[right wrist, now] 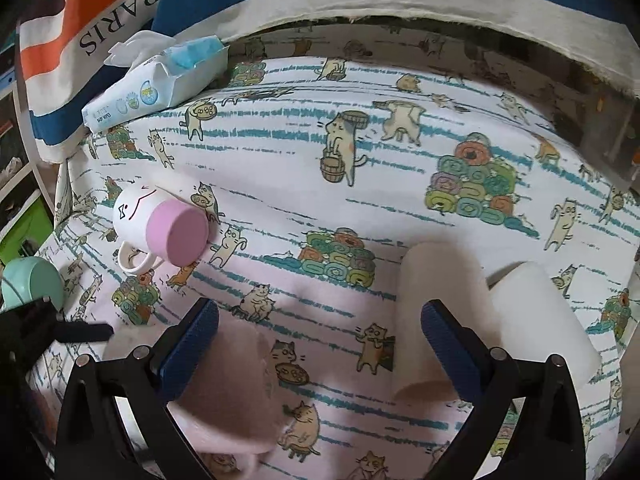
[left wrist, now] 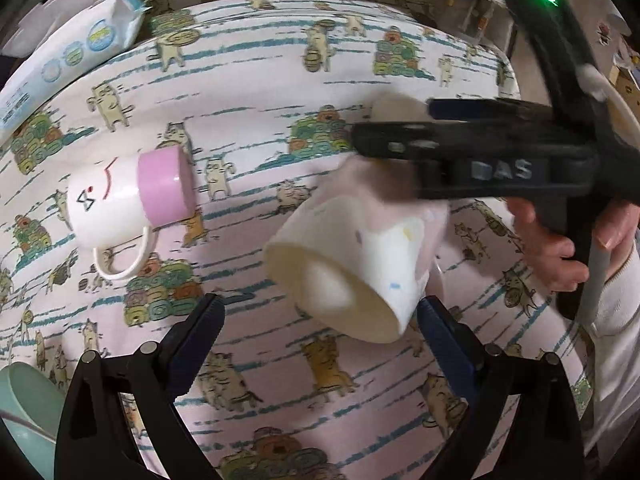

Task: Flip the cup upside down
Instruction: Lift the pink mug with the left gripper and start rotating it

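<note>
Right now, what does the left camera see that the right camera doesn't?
Only the left wrist view shows the right gripper from the side, holding the tilted pastel cup with its open mouth showing, and the person's hand. Only the right wrist view shows the striped PARIS bag. Both show the pink-bottomed mug lying on its side, the wipes pack and the cat-print cloth.

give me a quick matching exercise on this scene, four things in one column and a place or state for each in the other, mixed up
Things:
1. pink-based face mug
2. speckled cup
3. wipes pack
4. mint cup

States or places:
a. at the far left edge of the cloth
b. tilted, mouth toward the left wrist camera
c. lying on its side, handle showing
d. at the far edge of the cloth, flap open

Pairs: 1-c, 2-b, 3-d, 4-a
</note>
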